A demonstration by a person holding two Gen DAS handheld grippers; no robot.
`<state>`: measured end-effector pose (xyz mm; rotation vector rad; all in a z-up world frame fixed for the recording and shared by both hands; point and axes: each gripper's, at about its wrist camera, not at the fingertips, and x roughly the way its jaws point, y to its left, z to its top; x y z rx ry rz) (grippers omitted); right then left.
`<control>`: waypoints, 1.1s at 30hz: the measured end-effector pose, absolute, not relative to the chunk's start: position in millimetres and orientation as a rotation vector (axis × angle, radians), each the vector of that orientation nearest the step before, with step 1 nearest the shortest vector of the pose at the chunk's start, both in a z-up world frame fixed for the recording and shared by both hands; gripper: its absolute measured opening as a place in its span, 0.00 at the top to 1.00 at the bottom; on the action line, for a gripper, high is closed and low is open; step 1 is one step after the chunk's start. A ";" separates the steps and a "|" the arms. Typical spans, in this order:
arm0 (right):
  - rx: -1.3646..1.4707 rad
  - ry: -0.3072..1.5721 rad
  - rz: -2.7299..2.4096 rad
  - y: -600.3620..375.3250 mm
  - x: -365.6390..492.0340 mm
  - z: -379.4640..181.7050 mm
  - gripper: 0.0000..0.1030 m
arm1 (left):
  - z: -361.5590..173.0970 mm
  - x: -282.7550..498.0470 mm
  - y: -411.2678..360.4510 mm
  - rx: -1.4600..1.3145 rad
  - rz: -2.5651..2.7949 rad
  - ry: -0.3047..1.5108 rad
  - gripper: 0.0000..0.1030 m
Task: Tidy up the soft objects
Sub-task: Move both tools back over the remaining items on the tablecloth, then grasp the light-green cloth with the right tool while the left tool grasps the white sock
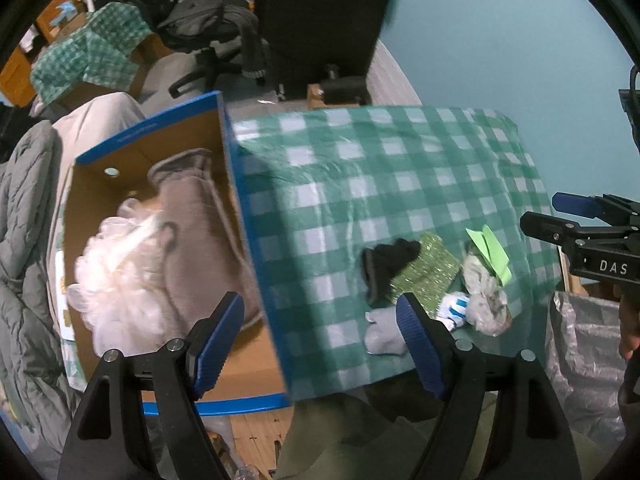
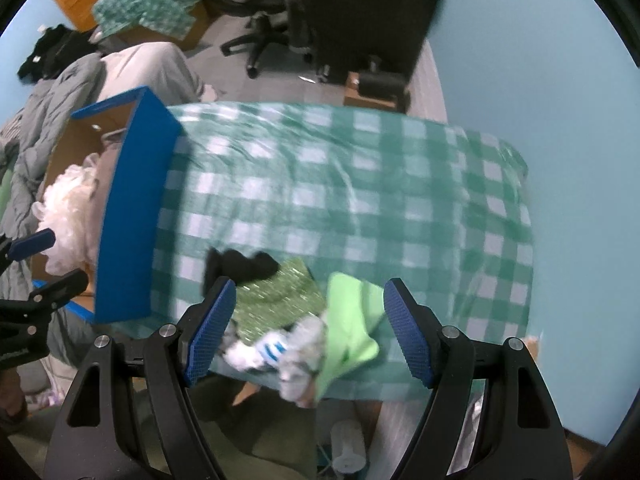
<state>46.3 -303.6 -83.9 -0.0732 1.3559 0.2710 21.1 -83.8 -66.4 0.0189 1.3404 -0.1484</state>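
Observation:
A blue-edged cardboard box (image 1: pixel 230 184) stands left of the checked table (image 1: pixel 360 168). In it lie a grey plush (image 1: pixel 196 232) and a white mesh pouf (image 1: pixel 116 280). Near the table's front edge lie a black cloth (image 1: pixel 384 264), a glittery green sponge (image 1: pixel 428 276), a grey sock (image 1: pixel 384 332), a blue-striped white sock (image 1: pixel 456 308), a mottled grey cloth (image 1: pixel 486 296) and a light green cloth (image 1: pixel 492 252). My left gripper (image 1: pixel 324 348) is open and empty, over the box's right wall. My right gripper (image 2: pixel 308 328) is open and empty above the pile (image 2: pixel 280 312).
A grey duvet (image 1: pixel 24 260) lies left of the box. An office chair (image 1: pixel 216 40) and a dark cabinet (image 1: pixel 320 20) stand behind the table. A bin with a plastic liner (image 1: pixel 580 364) stands at the table's right. Blue wall on the right.

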 end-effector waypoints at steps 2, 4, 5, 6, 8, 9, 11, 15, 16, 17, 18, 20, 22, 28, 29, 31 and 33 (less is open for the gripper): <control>-0.056 1.374 0.249 -316.2 44.0 -90.7 0.26 | -69.1 20.9 -90.2 0.028 -0.155 1.352 0.23; -0.035 1.387 0.233 -328.4 40.9 -97.4 0.26 | -71.4 19.5 -97.4 0.033 -0.164 1.358 0.23; -0.027 1.393 0.225 -333.5 39.7 -100.3 0.26 | -73.0 18.9 -101.1 0.037 -0.167 1.363 0.22; -0.019 1.399 0.218 -338.5 38.5 -103.3 0.26 | -75.1 18.2 -105.3 0.040 -0.171 1.369 0.22; -0.005 1.411 0.206 -347.5 36.1 -109.6 0.26 | -78.7 17.3 -109.6 0.045 -0.175 1.376 0.22; -0.001 1.419 0.201 -351.2 35.2 -112.8 0.26 | -81.5 17.1 -112.5 0.048 -0.174 1.383 0.22; 0.008 1.427 0.195 -357.5 33.0 -119.2 0.26 | -86.5 16.9 -116.2 0.048 -0.177 1.393 0.22; 0.046 1.451 0.197 -365.9 32.0 -134.6 0.26 | -101.1 17.5 -123.1 0.056 -0.175 1.427 0.22; 0.059 1.455 0.199 -366.7 32.4 -138.1 0.26 | -103.8 17.2 -124.0 0.058 -0.176 1.431 0.22; 0.070 1.460 0.202 -366.6 33.2 -141.7 0.26 | -107.1 17.1 -125.0 0.058 -0.176 1.437 0.22; 0.078 1.469 0.210 -366.1 34.7 -146.1 0.26 | -111.4 17.3 -126.3 0.055 -0.176 1.447 0.22; 0.081 1.488 0.216 -363.1 38.0 -155.2 0.26 | -117.6 17.9 -127.1 0.044 -0.173 1.461 0.22; 0.083 1.504 0.221 -358.8 40.7 -164.3 0.26 | -125.4 18.5 -128.4 0.023 -0.166 1.480 0.22; 0.053 1.544 0.227 -342.8 47.9 -185.8 0.26 | -140.0 19.1 -132.2 0.012 -0.146 1.501 0.22; 0.037 1.553 0.222 -339.9 49.2 -190.1 0.26 | -141.6 19.2 -132.4 0.012 -0.145 1.502 0.22; 0.016 1.564 0.218 -336.1 51.1 -196.9 0.26 | -145.8 18.9 -133.2 0.013 -0.143 1.506 0.22; 0.004 1.574 0.214 -333.7 53.2 -203.3 0.26 | -150.4 18.7 -133.4 0.005 -0.142 1.511 0.22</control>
